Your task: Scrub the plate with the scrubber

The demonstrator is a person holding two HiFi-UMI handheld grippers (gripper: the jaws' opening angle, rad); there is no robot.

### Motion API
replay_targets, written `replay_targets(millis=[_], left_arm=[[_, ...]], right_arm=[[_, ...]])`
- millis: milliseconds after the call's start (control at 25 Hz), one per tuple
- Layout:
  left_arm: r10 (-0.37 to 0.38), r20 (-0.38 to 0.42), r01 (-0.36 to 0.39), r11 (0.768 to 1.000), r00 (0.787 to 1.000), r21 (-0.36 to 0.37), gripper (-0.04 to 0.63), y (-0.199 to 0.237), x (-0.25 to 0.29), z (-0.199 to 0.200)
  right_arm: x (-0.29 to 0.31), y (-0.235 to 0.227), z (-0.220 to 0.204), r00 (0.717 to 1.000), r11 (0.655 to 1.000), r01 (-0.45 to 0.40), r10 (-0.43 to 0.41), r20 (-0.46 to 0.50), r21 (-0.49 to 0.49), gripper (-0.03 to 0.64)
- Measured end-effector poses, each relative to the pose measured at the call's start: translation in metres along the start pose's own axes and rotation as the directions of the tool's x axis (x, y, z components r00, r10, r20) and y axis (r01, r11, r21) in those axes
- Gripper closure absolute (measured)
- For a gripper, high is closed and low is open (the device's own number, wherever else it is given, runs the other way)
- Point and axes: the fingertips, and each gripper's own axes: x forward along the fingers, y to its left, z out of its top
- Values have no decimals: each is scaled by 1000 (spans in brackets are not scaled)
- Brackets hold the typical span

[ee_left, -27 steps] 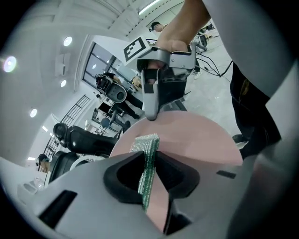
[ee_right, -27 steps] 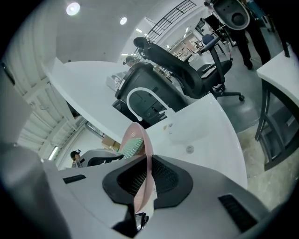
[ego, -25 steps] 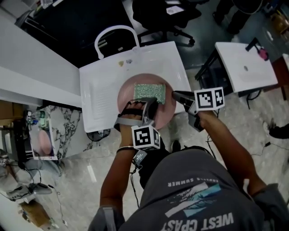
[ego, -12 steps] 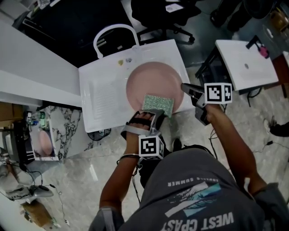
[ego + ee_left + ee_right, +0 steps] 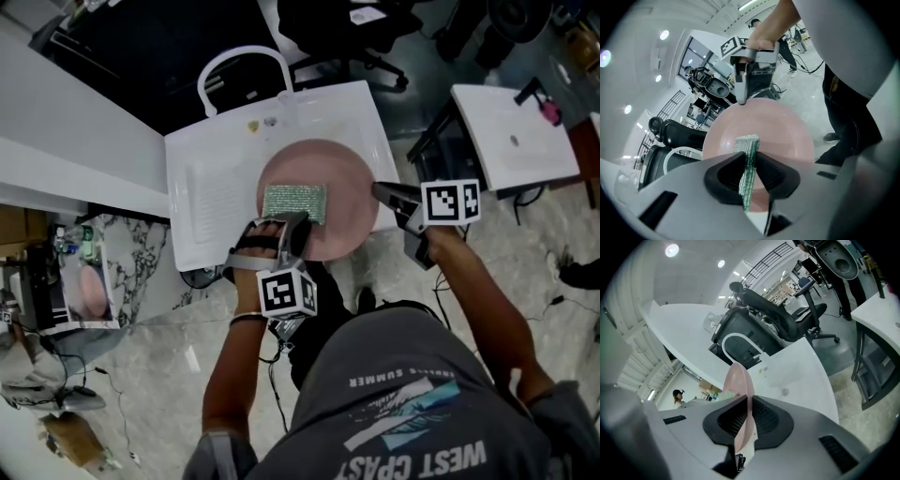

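Plate: a pink plate point(image 5: 323, 167) is over the white sink point(image 5: 202, 187), its near edge reaching past the sink's front rim in the head view.
Scrubber: a green scrubber point(image 5: 293, 202) lies flat against the plate's face, on the left half nearer the person.
Left claw: the left claw point(image 5: 281, 223) is closed on the scrubber's near edge.
Right claw: the right claw point(image 5: 382, 192) is clamped on the plate's right rim.
Head view only: it shows the whole layout from above, with both marker cubes point(image 5: 287, 292), the person's forearms and grey shirt point(image 5: 403, 403), and a second white surface point(image 5: 511, 131) well apart at the right.
Left claw view only: the scrubber point(image 5: 749, 159) stands edge-on between the two dark pads of the left claw point(image 5: 750, 174), both pressing it. Beyond it the plate point(image 5: 783, 133) fills the middle, and the right claw point(image 5: 740, 98) bites its far rim with a hand above it.
Right claw view only: the plate point(image 5: 739, 378) shows as a thin pink edge rising out of the closed right claw point(image 5: 749, 420). The scrubber cannot be made out here.
Background: the sink point(image 5: 801, 366), a white curved bar point(image 5: 733, 338) at its far side and a black office chair point(image 5: 773, 315) behind it.
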Motion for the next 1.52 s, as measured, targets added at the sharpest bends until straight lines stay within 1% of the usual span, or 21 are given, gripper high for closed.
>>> replay_targets(millis=[160,240,320,560,680,760,880,960,1040,1160,1240,1320,1520], left_arm=[[37,18,-37,999,999,-22,515,19,5,3],[37,35,-36,999,999,-10,515,21,9,11],[21,51,-22,1000,998,15,515,20,13,21],[-60,132,52,997,989,65,515,-6,19,53],[-87,154,74,994,984,87,517,-19,18,64],[-81,163,68,994,983,84,517,-19,12,67],[-23,175,12,998,984,60,517,-6,0,63],[38,171,-45,998,984,36,517,10,-10,53],[107,154,-110,994,982,11,517,28,-17,37],[178,102,-178,984,979,-15,517,52,-19,4],[197,54,-196,980,979,-23,517,65,-14,-23],[200,4,-199,980,980,-27,517,76,-4,-53],[172,-104,-178,983,980,-51,517,95,36,-129]], right_arm=[[10,19,-13,998,998,-52,51,-28,-25,566],[13,24,-17,998,998,-61,60,-35,-24,566],[14,25,-19,997,998,-62,61,-37,-22,566],[6,9,-10,1000,1000,-18,18,-5,8,566],[-3,-6,0,1000,999,9,-10,28,41,566],[-8,-17,6,998,997,24,-28,52,70,566],[-16,-35,16,995,993,53,-62,82,108,566],[-21,-46,20,991,988,80,-93,95,129,566],[-25,-56,23,987,985,109,-123,105,136,566],[-28,-70,27,982,980,134,-152,112,148,566],[-28,-76,28,981,979,135,-153,115,155,566],[-28,-79,28,981,976,142,-162,111,163,566],[-18,-79,18,981,970,155,-174,87,186,566]])
